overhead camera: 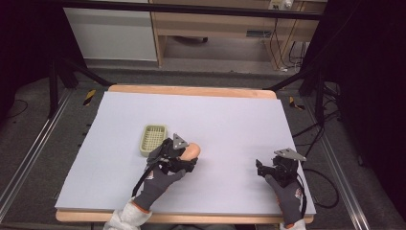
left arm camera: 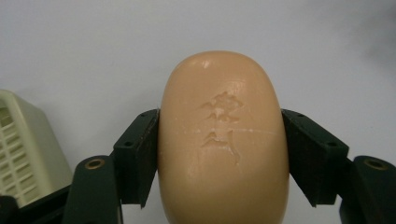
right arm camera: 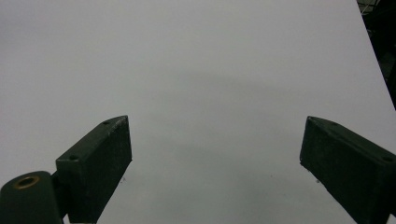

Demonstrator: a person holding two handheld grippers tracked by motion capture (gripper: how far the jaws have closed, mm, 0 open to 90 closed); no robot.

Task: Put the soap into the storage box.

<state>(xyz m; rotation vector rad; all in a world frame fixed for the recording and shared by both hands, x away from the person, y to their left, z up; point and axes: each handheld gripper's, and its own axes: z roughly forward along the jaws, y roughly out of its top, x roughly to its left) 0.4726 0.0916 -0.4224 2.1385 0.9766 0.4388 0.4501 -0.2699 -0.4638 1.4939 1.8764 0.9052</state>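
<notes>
The left claw is pinching a peach-coloured oval soap bar by its two long sides, the stamped face showing between the black jaws, while a pale slatted basket is sitting on the white worktop just beyond the left-hand jaw.

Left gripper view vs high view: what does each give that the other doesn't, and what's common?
Left gripper view alone: the characters pressed into the top of the soap bar, and both jaws of the left gripper flat against its sides.

High view alone: the right gripper apart at the table's right, the whole white table cover, the gloved hands, the floor and furniture beyond.

Both: the soap bar in the left gripper, the slotted cream soap dish beside it, and the white surface.
</notes>
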